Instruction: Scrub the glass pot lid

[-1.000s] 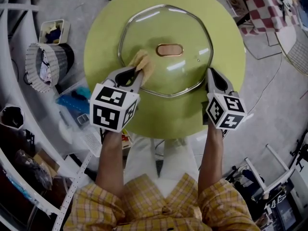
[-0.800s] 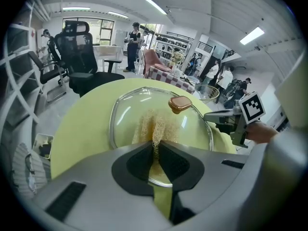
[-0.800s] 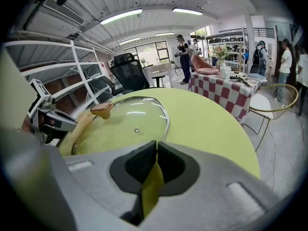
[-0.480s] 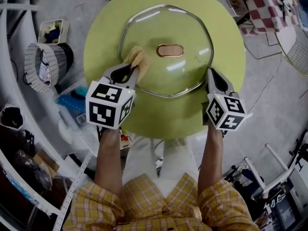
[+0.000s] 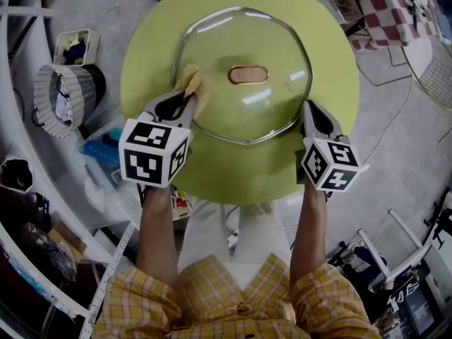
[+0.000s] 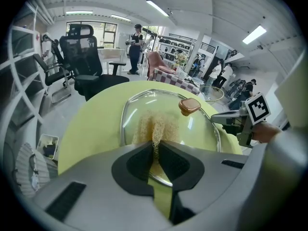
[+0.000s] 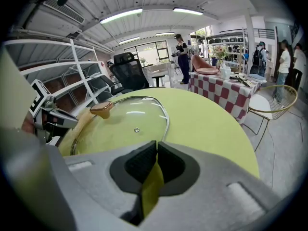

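While both grippers sit at the near side of the round green table [image 5: 240, 179], the head view shows the glass pot lid [image 5: 247, 115] lying flat on the tabletop, its brown knob [image 5: 248, 74] at its middle. The left gripper [image 5: 186, 99] reaches over the lid's left rim with a tan scrub pad [image 5: 194, 82] at its tips, and the pad lies on the glass just inside that rim. The right gripper [image 5: 308, 106] points at the lid's right rim, well apart from the left one.

Looking along the left gripper [image 6: 156, 146], its own view shows the jaws drawn in tight on the scrub pad [image 6: 156, 126]. A thin fold of pad is pinched between the dark pads and the rest fans out ahead onto the lid [image 6: 199, 131]. The knob [image 6: 189, 105] stands beyond and to the right.

From the right gripper view, the right gripper [image 7: 157, 146] has its jaws brought together, with only a hairline slit between them and nothing visible in it. The lid's metal rim runs right up to the tips, but whether it touches them cannot be told. The lid [image 7: 125, 126] spreads to the left with the knob [image 7: 101, 109] on it.
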Demonstrator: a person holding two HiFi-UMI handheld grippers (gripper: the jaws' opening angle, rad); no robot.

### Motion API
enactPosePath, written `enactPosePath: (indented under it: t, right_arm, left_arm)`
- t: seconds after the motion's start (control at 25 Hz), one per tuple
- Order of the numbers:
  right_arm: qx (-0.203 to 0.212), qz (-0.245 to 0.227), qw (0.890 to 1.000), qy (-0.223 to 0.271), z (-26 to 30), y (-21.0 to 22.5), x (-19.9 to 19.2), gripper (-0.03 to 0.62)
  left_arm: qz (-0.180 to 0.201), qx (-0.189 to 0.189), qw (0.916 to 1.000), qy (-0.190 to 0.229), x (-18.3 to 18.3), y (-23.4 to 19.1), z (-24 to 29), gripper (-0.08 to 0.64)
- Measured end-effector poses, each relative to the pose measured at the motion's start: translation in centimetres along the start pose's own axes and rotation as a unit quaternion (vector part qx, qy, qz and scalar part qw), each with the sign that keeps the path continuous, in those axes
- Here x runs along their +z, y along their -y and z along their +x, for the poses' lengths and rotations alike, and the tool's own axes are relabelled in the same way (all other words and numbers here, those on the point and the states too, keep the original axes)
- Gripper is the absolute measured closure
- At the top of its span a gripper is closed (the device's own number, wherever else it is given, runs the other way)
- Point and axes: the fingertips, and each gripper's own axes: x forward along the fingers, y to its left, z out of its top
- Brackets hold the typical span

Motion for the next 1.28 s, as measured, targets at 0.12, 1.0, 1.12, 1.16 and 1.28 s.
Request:
enactPosePath:
  t: [0.12, 1.0, 1.12, 1.16, 1.28]
  right_arm:
    - [-0.001, 0.0, 1.0, -0.001, 0.0, 0.0, 0.0, 0.584]
    - [0.008, -0.002, 1.0, -0.007, -0.1, 0.0, -0.3, 0.584]
    - [0.014, -0.007, 1.0, -0.011, -0.8, -0.2, -0.1, 0.583]
    - [0.015, -0.008, 1.0, -0.004, -1.2, -0.4, 0.2, 0.583]
    - [0.022, -0.006, 0.999, 0.023, -2.5, -1.1, 1.2, 0.584]
  left_arm:
    - [-0.004, 0.002, 1.0, 0.002, 0.0, -0.2, 0.0, 0.526]
    - [0.007, 0.039, 0.9992, 0.009, 0.3, -2.5, -0.2, 0.525]
    - [0.021, 0.065, 0.9977, 0.002, 0.0, -3.2, -0.8, 0.525]
    - [0.021, 0.071, 0.9973, 0.001, -0.1, -3.4, -1.1, 0.526]
    - [0.01, 0.08, 0.9967, 0.013, -0.3, -4.2, -2.3, 0.526]
